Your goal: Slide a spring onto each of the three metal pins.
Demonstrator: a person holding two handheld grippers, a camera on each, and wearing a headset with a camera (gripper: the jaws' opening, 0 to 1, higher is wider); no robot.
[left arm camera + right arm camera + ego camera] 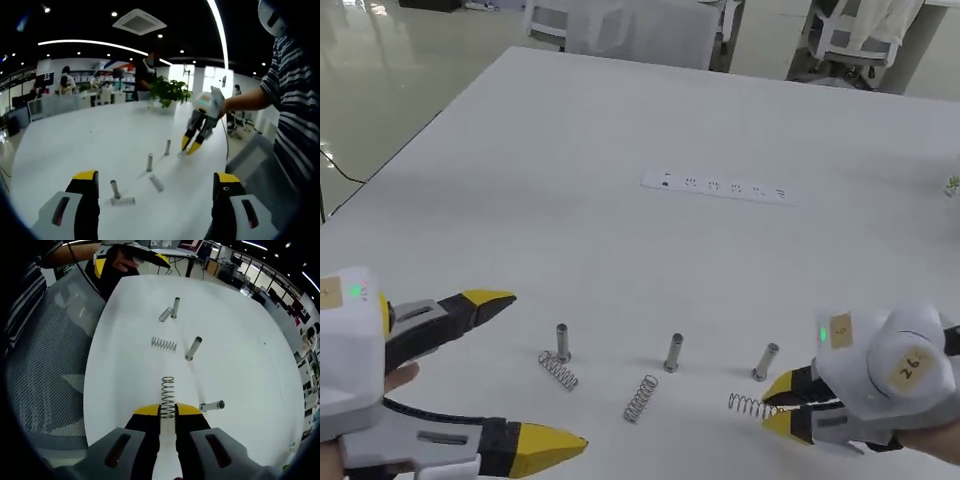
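Three short metal pins (562, 340) (673, 352) (765, 361) stand upright in a row on the white table (620, 150). A loose spring (558, 369) lies beside the left pin and another spring (640, 398) lies in front of the middle pin. My right gripper (778, 405) is shut on the end of a third spring (748, 404), low over the table just in front of the right pin. In the right gripper view that spring (167, 392) sticks out ahead of the right gripper (167, 411), with the nearest pin (212, 405) to its right. My left gripper (545, 370) (156, 176) hangs open near the left pin, holding nothing.
A white power strip (715, 186) lies flat in the middle of the table. Office chairs (840, 35) stand beyond the far edge. The table's left edge (410, 140) runs diagonally. A potted plant (170, 90) sits at the table's far side in the left gripper view.
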